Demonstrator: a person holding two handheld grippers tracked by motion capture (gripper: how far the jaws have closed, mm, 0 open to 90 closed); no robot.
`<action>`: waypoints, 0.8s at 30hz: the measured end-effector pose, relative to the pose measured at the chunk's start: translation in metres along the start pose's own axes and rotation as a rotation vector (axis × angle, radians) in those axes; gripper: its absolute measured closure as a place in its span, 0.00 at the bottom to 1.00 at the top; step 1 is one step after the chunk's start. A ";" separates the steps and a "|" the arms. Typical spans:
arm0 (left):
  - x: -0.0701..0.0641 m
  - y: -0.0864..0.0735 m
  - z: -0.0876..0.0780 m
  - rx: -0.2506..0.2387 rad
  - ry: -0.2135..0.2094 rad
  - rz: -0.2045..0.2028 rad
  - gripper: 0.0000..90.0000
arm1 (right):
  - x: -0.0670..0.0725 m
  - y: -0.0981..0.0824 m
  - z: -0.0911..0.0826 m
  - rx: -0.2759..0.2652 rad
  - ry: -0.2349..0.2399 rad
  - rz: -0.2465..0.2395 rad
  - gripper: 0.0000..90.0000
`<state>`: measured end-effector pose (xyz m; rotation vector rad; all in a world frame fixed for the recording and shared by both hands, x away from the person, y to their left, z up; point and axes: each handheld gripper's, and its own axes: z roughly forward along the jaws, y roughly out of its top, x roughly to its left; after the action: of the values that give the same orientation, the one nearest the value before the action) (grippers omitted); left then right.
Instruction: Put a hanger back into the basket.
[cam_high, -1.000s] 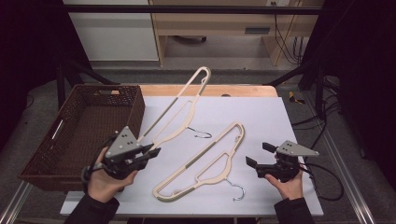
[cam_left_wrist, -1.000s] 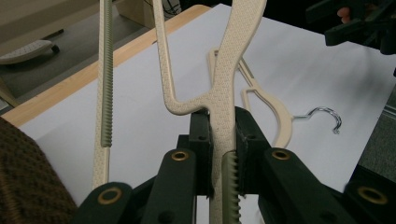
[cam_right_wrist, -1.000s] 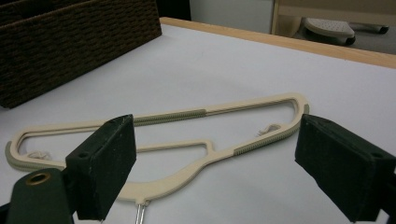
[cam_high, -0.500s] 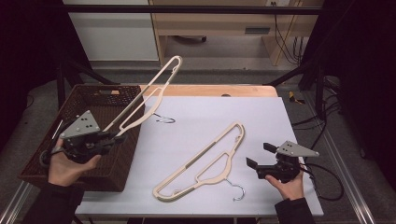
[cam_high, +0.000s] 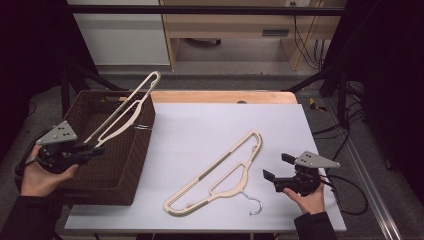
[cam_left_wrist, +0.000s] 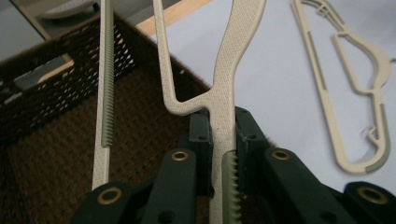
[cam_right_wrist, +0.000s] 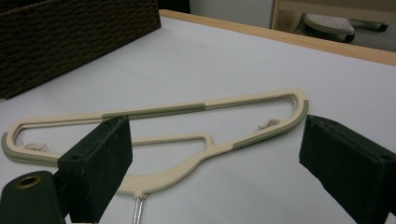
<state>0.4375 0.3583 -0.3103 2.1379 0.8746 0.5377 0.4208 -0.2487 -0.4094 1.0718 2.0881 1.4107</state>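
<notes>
the held hanger (cam_high: 122, 107) is up in the air over the wicker basket (cam_high: 131, 170) at the left of the table, tilted so its far end rises above the basket's far rim while its near end sits in the left gripper (cam_high: 80, 151). in the left gripper view the jaws are pressed together on the hanger's (cam_left_wrist: 223, 93) neck, pinching the flat cream stem just below where the arms fork, with the ribbed grip strip running down between the pads and the basket's brown weave (cam_left_wrist: 56, 116) underneath. the metal hook (cam_high: 142, 127) appears to hang near the basket's right wall, and that looks like the main risk: if the hanger is lowered at this slant, the hook or the long far arm could catch on the rim or in the open weave, and the hanger would end up propped across the edge rather than lying inside. the pinch is on a narrow stem, so a swing could also twist it in the jaws. the second hanger (cam_high: 216, 176) lies flat on the white table (cam_high: 210, 120), near the middle and toward the near edge, hook pointing near-right. the right gripper (cam_high: 275, 177) rests just right of it with its jaws spread wide and holding nothing, the hanger (cam_right_wrist: 187, 135) lying beyond them in the right gripper view.
</notes>
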 end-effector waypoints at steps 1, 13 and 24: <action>0.004 -0.004 0.000 0.006 0.002 -0.007 0.88 | 0.000 0.000 0.000 0.000 0.000 -0.001 0.11; 0.029 -0.041 0.004 0.099 -0.005 -0.068 0.88 | 0.000 0.000 0.001 0.008 0.000 0.000 0.11; 0.035 -0.054 0.008 0.124 -0.040 -0.092 0.88 | 0.000 0.000 0.001 0.012 -0.001 -0.001 0.11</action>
<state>0.4432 0.4061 -0.3540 2.1997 1.0012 0.4012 0.4209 -0.2481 -0.4098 1.0752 2.0982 1.3985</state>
